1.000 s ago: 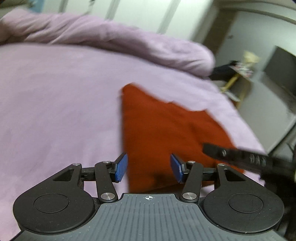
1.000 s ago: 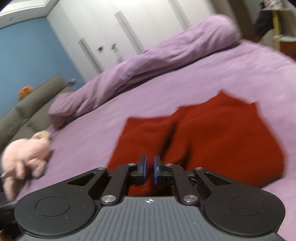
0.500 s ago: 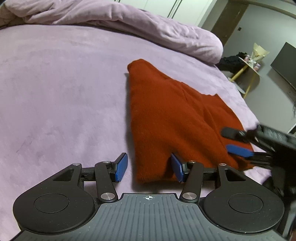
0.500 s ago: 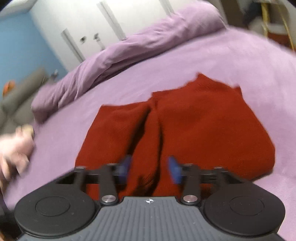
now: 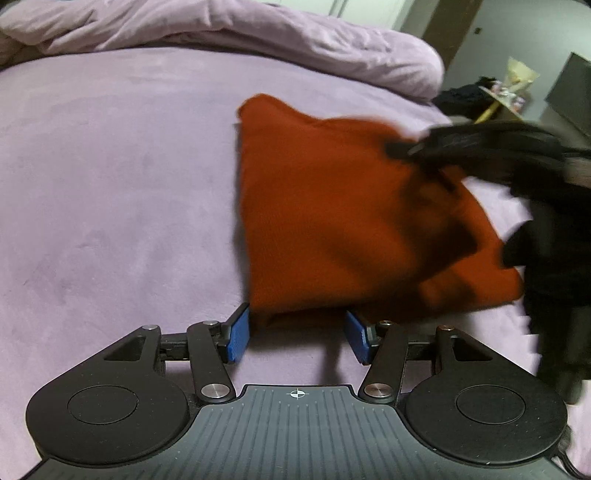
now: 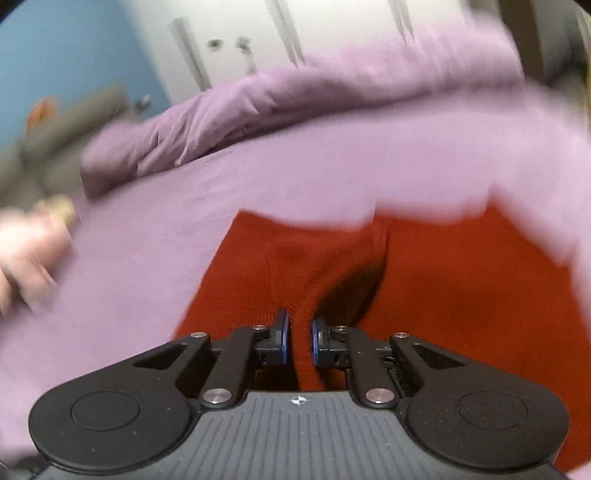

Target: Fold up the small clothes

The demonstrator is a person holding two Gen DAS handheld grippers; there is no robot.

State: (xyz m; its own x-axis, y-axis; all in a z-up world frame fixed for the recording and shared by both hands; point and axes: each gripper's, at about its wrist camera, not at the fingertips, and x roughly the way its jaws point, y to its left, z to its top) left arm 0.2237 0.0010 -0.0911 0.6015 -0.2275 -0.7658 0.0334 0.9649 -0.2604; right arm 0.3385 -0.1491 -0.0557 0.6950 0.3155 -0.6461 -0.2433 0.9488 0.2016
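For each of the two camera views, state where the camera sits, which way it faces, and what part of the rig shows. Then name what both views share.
Left wrist: on the left gripper, facing down across the purple bed at the red garment; jaws open at its near edge; right gripper crosses, blurred.
Right wrist: on the right gripper, facing the rolled duvet; jaws closing on a garment fold.
Shared: garment, bed, duvet.

A bed (image 5: pixel 110 192) under a lilac cover fills most of both views. A rolled duvet (image 5: pixel 258 40) of the same lilac lies along the bed's far edge. Beyond it stand white wardrobe doors (image 6: pixel 295 33), with a blue wall (image 6: pixel 74 48) beside them. A grey sofa (image 6: pixel 55 147) is near the bed below that wall. Past the duvet's end, a yellow-legged table (image 5: pixel 506 94) holds clutter.
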